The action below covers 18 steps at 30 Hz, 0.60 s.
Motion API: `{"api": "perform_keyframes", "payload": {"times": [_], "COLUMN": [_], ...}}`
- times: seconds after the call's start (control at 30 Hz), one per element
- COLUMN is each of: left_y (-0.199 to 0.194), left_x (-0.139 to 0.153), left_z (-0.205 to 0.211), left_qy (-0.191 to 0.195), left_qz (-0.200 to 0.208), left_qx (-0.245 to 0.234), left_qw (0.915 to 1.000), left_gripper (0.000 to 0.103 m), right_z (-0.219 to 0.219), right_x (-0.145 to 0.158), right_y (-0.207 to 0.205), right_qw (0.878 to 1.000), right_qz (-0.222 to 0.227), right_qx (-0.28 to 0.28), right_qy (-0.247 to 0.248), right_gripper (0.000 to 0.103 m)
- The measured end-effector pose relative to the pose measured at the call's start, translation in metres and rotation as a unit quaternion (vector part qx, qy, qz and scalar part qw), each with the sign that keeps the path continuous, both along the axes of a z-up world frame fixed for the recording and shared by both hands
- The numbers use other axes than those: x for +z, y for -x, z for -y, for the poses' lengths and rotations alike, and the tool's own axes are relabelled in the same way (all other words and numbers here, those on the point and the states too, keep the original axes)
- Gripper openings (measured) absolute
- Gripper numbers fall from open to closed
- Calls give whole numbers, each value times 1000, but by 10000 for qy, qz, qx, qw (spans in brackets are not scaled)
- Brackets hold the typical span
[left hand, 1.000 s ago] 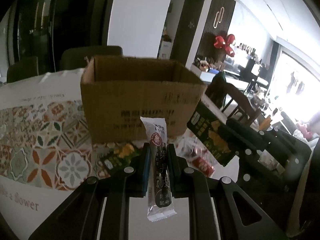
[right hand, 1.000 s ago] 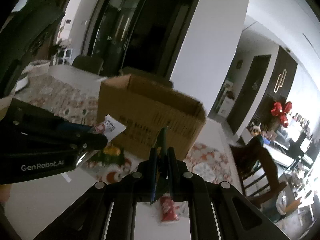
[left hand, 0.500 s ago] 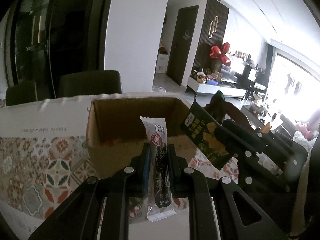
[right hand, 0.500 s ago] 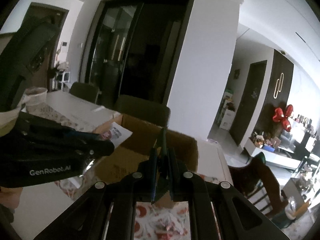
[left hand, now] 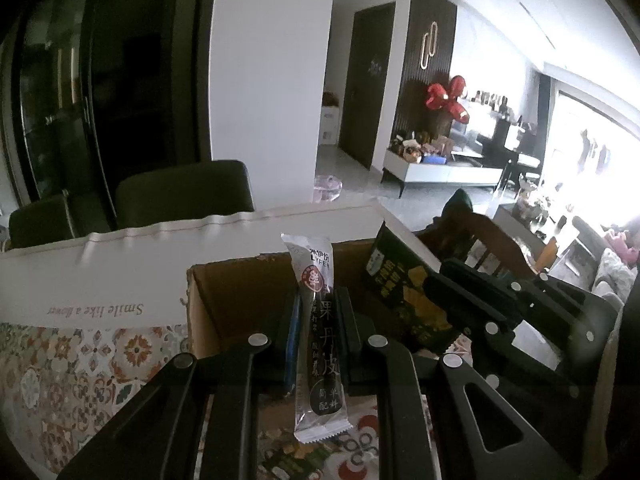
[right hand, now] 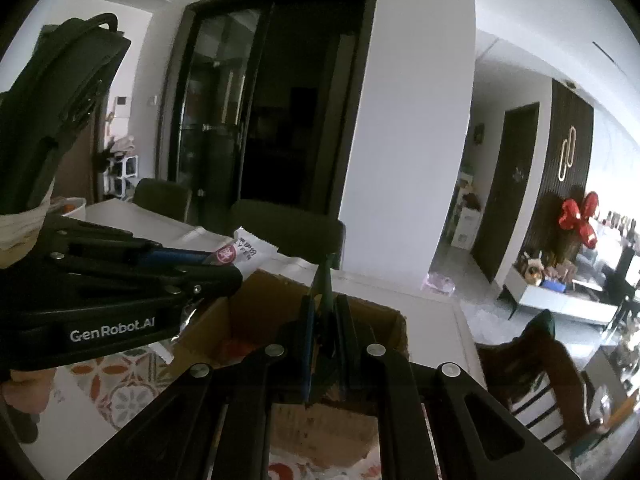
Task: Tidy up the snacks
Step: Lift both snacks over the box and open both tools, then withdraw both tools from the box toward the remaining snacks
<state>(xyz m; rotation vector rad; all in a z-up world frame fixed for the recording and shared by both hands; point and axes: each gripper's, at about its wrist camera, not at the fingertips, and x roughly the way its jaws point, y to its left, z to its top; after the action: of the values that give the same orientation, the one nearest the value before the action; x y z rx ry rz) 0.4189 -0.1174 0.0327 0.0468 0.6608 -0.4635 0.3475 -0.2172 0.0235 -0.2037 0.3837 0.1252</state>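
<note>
Carrying two snacks toward the open brown cardboard box (left hand: 240, 300), both grippers above its near rim. Left gripper (left hand: 316, 320) narrow, pads clamped on a slim silver-and-black snack stick wrapper (left hand: 320, 344) held upright, top end poking above the fingers. Right gripper (right hand: 324, 332) fully closed on a flat dark-green snack packet w/ yellow print (left hand: 404, 300), seen edge-on in its own cam (right hand: 323, 280).

Step in hand, as I judge it: get both over the box mouth, then let go. To do it well: bring tips past the near wall before opening, so nothing lands on the patterned floral tablecloth (left hand: 80, 360); release one at a time, since the two tools sit close beside each other & could knock; lower the stick rather than drop it end-on.

Hard to tell: box floor mostly blocked by fingers; something reddish-orange inside (right hand: 236, 348), can't ID. Loose packets on table below left gripper (left hand: 292, 456) cut off, dim. Packet print blurry, stick's lettering only partly legible. Bright window at right washes out detail.
</note>
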Motion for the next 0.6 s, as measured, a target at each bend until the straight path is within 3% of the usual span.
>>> {"api": "perform_keyframes", "payload": {"times": [0.27,0.43,0.6], "left_y": [-41,-39,-14], "left_x": [-17,-19,-15], "left_z": [7,4,5], "left_qy": [-161,-232,-367], "left_qz": [-336,-260,-53], "left_qx": [160,240,223], "left_qw": [9992,9991,9991], "left_gripper": [18,41,45], "right_z": [5,15,28], "right_x": [-8,-12,-13], "right_y": [-38,-49,-40], "right_qw": [9997,9987,9978], "right_qz": [-191,-345,-382], "right_qx": [-121,-370,-510], "right_qy": [63,-40,-196], "right_gripper": [11,15,25]}}
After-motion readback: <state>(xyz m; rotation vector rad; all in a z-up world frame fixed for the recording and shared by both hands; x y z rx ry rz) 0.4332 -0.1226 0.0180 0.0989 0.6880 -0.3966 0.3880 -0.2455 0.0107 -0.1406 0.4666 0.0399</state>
